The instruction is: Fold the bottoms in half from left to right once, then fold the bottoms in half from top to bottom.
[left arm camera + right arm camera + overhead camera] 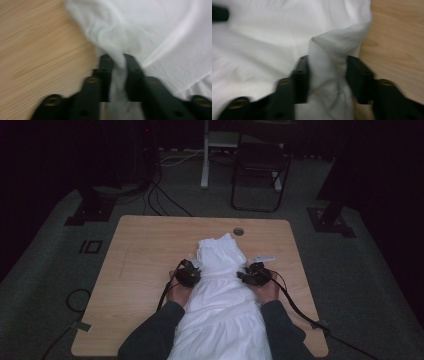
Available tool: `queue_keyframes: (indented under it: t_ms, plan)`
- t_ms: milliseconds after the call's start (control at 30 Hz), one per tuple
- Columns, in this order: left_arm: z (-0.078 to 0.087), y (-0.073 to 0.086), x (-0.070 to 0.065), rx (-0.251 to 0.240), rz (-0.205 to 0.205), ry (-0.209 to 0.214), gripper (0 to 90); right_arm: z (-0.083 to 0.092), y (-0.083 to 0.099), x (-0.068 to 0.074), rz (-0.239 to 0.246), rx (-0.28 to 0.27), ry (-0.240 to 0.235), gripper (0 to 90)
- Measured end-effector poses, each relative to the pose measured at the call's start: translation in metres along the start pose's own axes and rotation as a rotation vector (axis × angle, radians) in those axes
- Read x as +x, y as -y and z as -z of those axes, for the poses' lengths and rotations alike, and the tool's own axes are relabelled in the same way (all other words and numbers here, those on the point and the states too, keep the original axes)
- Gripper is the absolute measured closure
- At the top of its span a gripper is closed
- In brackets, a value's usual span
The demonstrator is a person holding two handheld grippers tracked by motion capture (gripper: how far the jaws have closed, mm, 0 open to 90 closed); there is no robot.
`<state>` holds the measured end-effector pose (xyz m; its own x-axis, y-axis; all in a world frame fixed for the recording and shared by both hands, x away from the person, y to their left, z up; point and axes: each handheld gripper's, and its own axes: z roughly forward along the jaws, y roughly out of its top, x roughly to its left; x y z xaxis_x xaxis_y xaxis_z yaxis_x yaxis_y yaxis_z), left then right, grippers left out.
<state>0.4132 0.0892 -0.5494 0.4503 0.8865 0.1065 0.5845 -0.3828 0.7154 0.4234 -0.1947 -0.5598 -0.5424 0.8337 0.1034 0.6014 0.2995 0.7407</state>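
Observation:
A white garment [220,300] lies lengthwise on the wooden table [150,245], its gathered top end pointing away from me. At the cloth's left edge, my left gripper [192,266] is shut on a thin fold. In the left gripper view the jaws [117,58] stand close together with the white cloth [162,30] pinched between them. My right gripper [248,270] is at the garment's right edge. In the right gripper view its jaws [328,60] stand wider, and a thick bunch of the cloth [329,82] fills the gap and touches both.
A round cable hole [238,231] sits near the table's far edge. A small white flap [262,257] lies beside the right gripper. Cables trail off the table's front corners. A folding chair [260,170] and stand legs are on the floor behind.

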Motion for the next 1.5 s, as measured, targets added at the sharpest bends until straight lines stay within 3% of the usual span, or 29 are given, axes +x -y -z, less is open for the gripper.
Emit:
queue_keyframes:
  t_ms: [100, 300, 367, 533, 633, 733, 833, 900, 1000, 1100, 1267, 1367, 1500]
  plan:
    - [0.0, 0.008, 0.003, -0.015, 0.022, -0.008, 84.2, 0.005, 0.007, 0.006, -0.018, -0.003, -0.015, 74.1]
    - [0.015, 0.03, -0.008, -0.064, 0.011, 0.012, 83.6, 0.021, 0.028, 0.022, -0.068, -0.018, -0.027, 75.6]
    - [0.024, 0.039, -0.014, -0.072, 0.011, 0.018, 83.5, 0.029, 0.038, 0.029, -0.065, -0.023, -0.029, 75.7]
    - [0.044, 0.059, -0.032, -0.078, -0.054, 0.013, 83.5, 0.051, 0.061, 0.047, -0.07, -0.012, -0.062, 75.7]
    - [0.049, 0.064, -0.038, -0.085, -0.09, -0.008, 83.0, 0.061, 0.068, 0.053, -0.051, 0.017, -0.104, 65.0]
    - [0.049, 0.063, -0.037, -0.082, -0.082, -0.004, 81.7, 0.074, 0.066, 0.048, -0.032, -0.055, -0.114, 50.4]
    - [0.049, 0.063, -0.034, -0.081, -0.063, 0.009, 80.5, 0.09, 0.052, 0.035, -0.074, -0.171, -0.084, 42.6]
    - [0.049, 0.063, -0.034, -0.08, -0.064, 0.009, 79.7, 0.094, 0.037, 0.025, -0.09, -0.208, -0.07, 41.0]
    - [0.049, 0.063, -0.034, -0.08, -0.059, 0.004, 78.3, 0.083, 0.012, 0.014, -0.096, -0.219, -0.055, 41.2]
    - [0.049, 0.063, -0.033, -0.08, -0.053, 0.003, 76.9, 0.06, -0.003, 0.013, -0.069, -0.153, -0.078, 41.1]
    - [0.049, 0.064, -0.035, -0.083, -0.061, -0.004, 76.2, 0.021, -0.009, 0.025, 0.024, -0.029, -0.06, 41.8]
    - [0.049, 0.064, -0.035, -0.084, -0.061, -0.004, 74.4, 0.014, -0.008, 0.026, 0.036, 0.0, -0.035, 45.8]
    - [0.049, 0.064, -0.035, -0.086, -0.059, -0.007, 71.8, 0.01, -0.006, 0.027, 0.083, 0.032, -0.015, 74.8]
